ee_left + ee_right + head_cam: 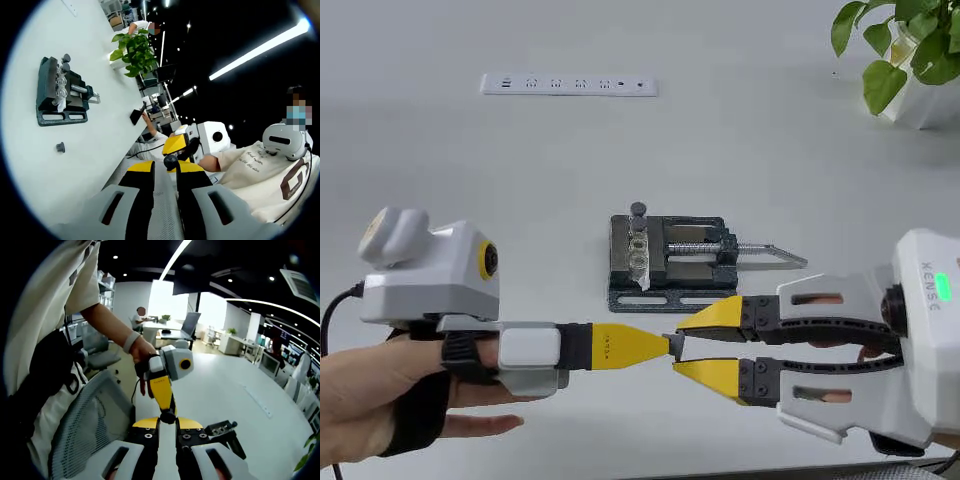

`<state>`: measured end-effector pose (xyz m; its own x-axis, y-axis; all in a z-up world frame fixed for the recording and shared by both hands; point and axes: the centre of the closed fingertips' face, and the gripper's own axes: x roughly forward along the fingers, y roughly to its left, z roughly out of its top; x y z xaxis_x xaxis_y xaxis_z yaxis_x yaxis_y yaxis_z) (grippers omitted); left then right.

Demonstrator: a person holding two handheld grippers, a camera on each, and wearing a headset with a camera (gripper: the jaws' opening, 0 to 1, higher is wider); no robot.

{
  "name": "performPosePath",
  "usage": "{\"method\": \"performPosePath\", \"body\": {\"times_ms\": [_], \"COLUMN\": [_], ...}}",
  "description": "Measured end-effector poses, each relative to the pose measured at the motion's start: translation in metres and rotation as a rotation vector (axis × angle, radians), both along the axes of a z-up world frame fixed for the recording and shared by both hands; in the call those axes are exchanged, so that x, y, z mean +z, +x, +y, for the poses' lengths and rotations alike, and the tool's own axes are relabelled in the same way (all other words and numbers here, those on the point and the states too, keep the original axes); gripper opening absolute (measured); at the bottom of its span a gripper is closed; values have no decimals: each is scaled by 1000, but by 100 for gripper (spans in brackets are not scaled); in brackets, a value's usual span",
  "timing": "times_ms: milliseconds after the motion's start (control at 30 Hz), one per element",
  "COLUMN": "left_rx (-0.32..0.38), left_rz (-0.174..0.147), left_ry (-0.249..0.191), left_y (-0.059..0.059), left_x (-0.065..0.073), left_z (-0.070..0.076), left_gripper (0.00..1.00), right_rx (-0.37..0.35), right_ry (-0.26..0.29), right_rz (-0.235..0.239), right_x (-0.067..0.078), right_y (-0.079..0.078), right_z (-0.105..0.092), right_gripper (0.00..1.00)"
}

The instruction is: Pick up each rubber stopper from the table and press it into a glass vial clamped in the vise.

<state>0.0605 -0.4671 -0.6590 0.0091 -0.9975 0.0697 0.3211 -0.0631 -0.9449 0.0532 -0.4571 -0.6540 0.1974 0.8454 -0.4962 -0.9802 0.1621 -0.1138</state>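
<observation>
In the head view, the left gripper [666, 346] reaches in from the lower left, its yellow jaws pinched on a small dark rubber stopper [674, 345] at lower centre. The right gripper [683, 348] enters from the lower right with its jaws spread partway, one on each side of that stopper. Just above, at centre, the vise [670, 268] clamps the glass vials [638, 250].

In the left gripper view, the held stopper sits at the jaw tips, lower centre. The vise is at the upper left, and a second stopper [60, 147] lies on the table [100, 150] below it.

In the right gripper view, the stopper sits between the tips at bottom centre, with the vise at the lower right.
</observation>
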Motion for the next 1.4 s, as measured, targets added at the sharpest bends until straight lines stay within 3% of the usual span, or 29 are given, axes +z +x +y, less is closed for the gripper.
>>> {"method": "performPosePath", "body": {"times_ms": [200, 500, 733, 933, 1400], "left_rx": [-18, -26, -5, 21, 21], "left_rz": [38, 72, 72, 83, 96], "left_ry": [-38, -55, -83, -99, -147], "left_y": [-4, -6, -2, 4, 0], "left_x": [4, 7, 13, 15, 22], "left_z": [-1, -1, 0, 1, 0], "left_gripper": [5, 4, 4, 4, 4], "right_rx": [11, 29, 16, -24, -37], "right_ry": [-5, 6, 28, 82, 114], "right_rz": [-1, 0, -6, 14, 41], "right_x": [-1, 1, 8, 18, 22], "right_y": [-2, -5, 0, 6, 3], "right_z": [1, 1, 0, -5, -3], "right_gripper": [7, 8, 8, 11, 9]}}
